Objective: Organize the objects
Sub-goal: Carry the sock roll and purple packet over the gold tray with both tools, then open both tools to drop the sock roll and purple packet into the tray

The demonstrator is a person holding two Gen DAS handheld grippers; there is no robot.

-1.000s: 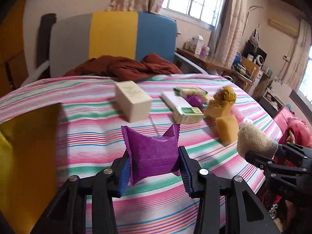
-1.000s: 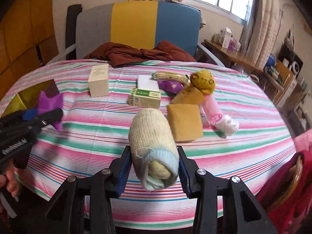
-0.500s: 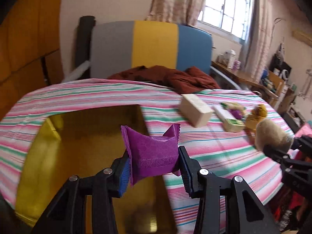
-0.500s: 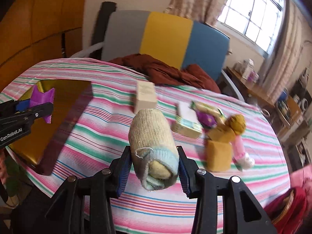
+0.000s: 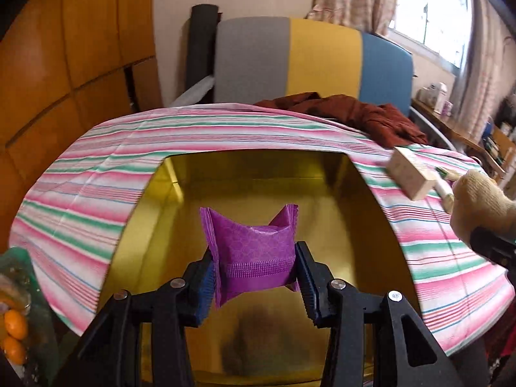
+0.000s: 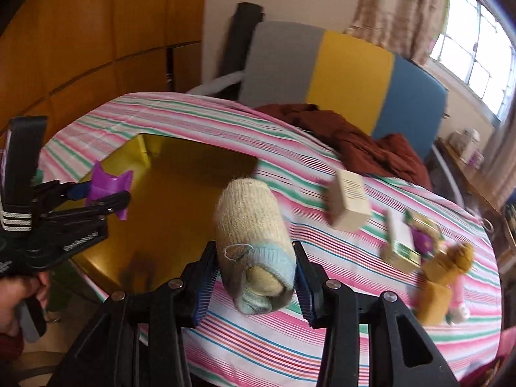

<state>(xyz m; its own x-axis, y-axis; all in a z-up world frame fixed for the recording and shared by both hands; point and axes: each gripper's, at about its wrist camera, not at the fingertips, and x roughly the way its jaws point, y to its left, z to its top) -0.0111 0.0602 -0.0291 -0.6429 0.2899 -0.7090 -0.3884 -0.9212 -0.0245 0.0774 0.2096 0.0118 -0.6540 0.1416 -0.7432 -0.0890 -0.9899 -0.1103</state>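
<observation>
One crinkly purple sachet [image 5: 254, 258], gripped.

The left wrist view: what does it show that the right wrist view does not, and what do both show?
Only the left wrist view shows oranges at its lower left edge. Only the right wrist view shows the yellow doll and the green packet on the striped tablecloth. Both show the gold tray, the purple packet in the left gripper, the rolled sock in the right gripper, the beige box and the brown cloth.

Gold tray [image 5: 329, 174] near edge was cut off by frame bottom; beige box [image 6: 350, 204] and toys [image 6: 441, 277] were motion-blurred.
</observation>
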